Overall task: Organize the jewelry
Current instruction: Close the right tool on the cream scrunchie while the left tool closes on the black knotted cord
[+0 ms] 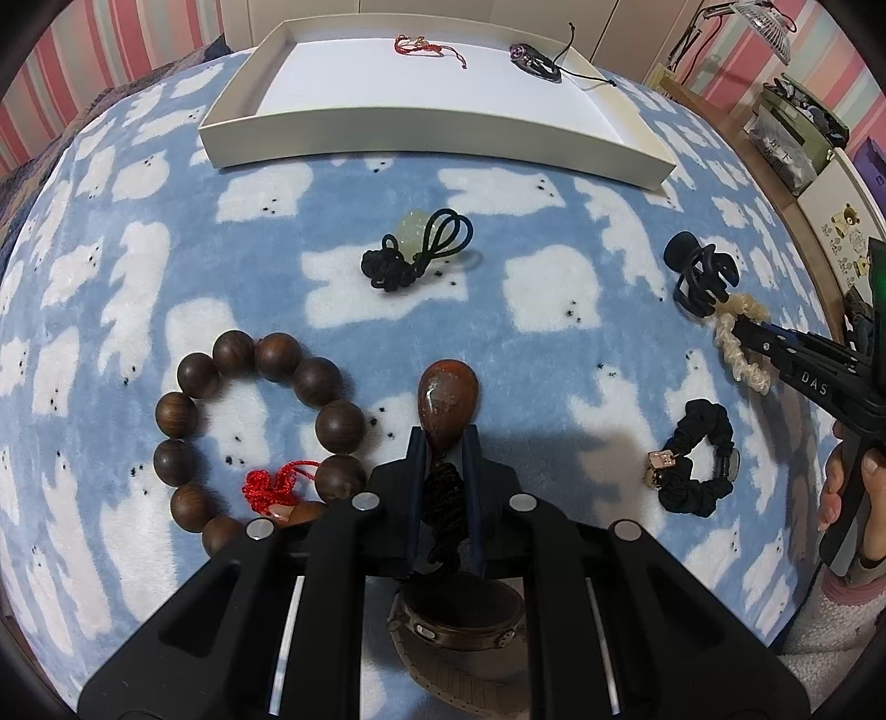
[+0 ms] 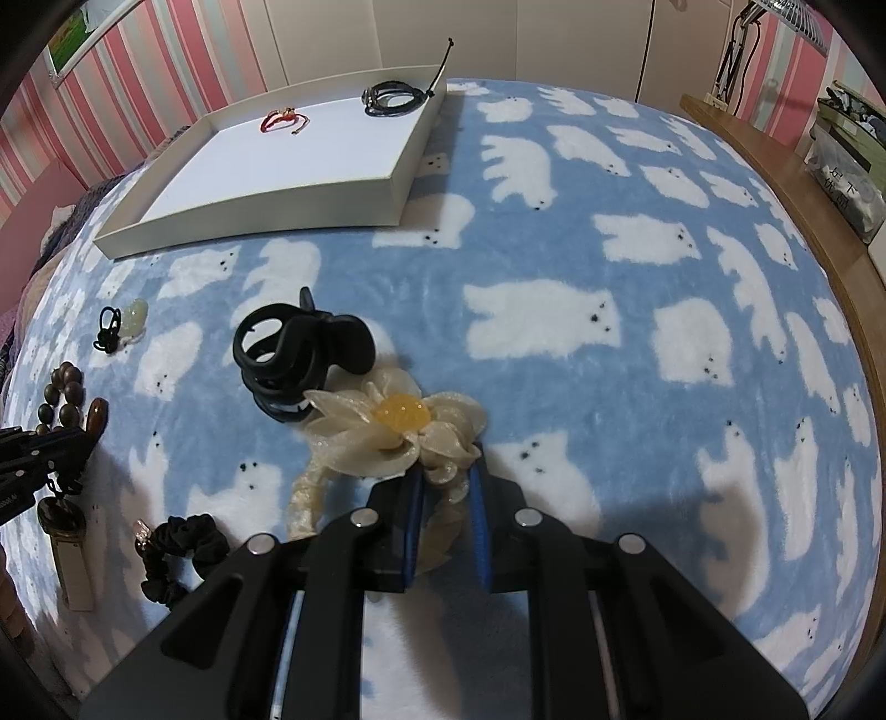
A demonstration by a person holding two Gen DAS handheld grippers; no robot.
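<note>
On a blue blanket [image 1: 343,183] printed with white bears, the left gripper [image 1: 446,443] is closed on the dark knotted cord below a reddish-brown teardrop pendant [image 1: 448,401], whose stone juts out past the fingertips and lies on the fabric. Just left of it sits a ring of dark wooden beads [image 1: 255,437] with a red tassel [image 1: 271,484] inside its near edge. A brown watch [image 1: 459,620] lies under the gripper body. Farther out rests a pale green stone on black cord [image 1: 415,249]. To the right, the right gripper [image 2: 448,471] is nearly closed, pinching the cream band of a flower scrunchie [image 2: 387,429] with a yellow centre; the scrunchie rests on the blanket, touching a black claw clip [image 2: 293,354] beyond it. A black scrunchie [image 1: 698,462] with a small charm lies near, apart from both. At the far end stands a white tray [image 1: 421,144] holding 2 pieces along its back edge: a red cord bracelet [image 1: 426,47] and a black cord bracelet [image 1: 534,61], well apart from each other.
</note>
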